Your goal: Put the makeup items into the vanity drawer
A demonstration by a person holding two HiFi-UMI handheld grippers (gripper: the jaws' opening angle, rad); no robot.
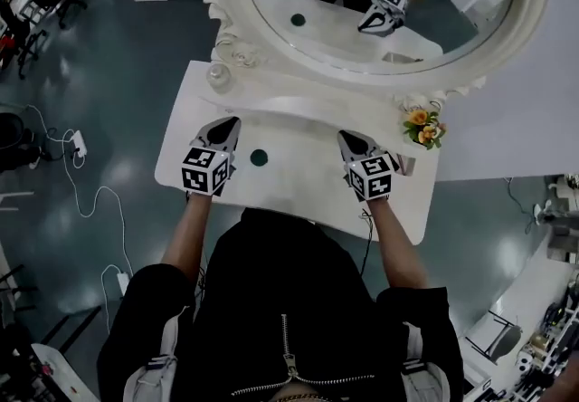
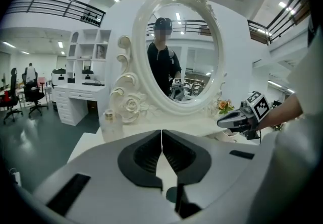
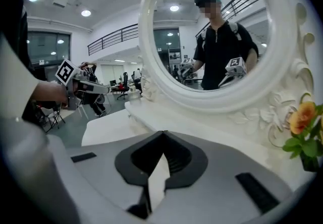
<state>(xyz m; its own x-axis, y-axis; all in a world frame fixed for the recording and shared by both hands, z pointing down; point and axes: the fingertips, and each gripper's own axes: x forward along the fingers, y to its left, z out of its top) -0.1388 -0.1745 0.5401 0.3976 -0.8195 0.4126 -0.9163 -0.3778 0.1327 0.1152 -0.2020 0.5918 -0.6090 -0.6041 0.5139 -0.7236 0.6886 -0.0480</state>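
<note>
A small dark green round item [image 1: 260, 157] lies on the white vanity top [image 1: 298, 183] between my two grippers. It also shows under the left jaws as a dark green disc [image 2: 171, 193]. My left gripper [image 1: 228, 123] hovers over the left part of the top, shut and holding nothing [image 2: 161, 133]. My right gripper [image 1: 347, 137] is over the right part, shut too and empty [image 3: 163, 135]. No drawer shows in any view; the person's body covers the table's front edge.
A big oval mirror [image 1: 380, 47] in a carved white frame stands behind a raised shelf [image 1: 298, 106]. A clear glass bottle [image 1: 218, 76] sits at the back left and orange flowers [image 1: 423, 129] at the back right. Cables [image 1: 86, 192] lie on the floor to the left.
</note>
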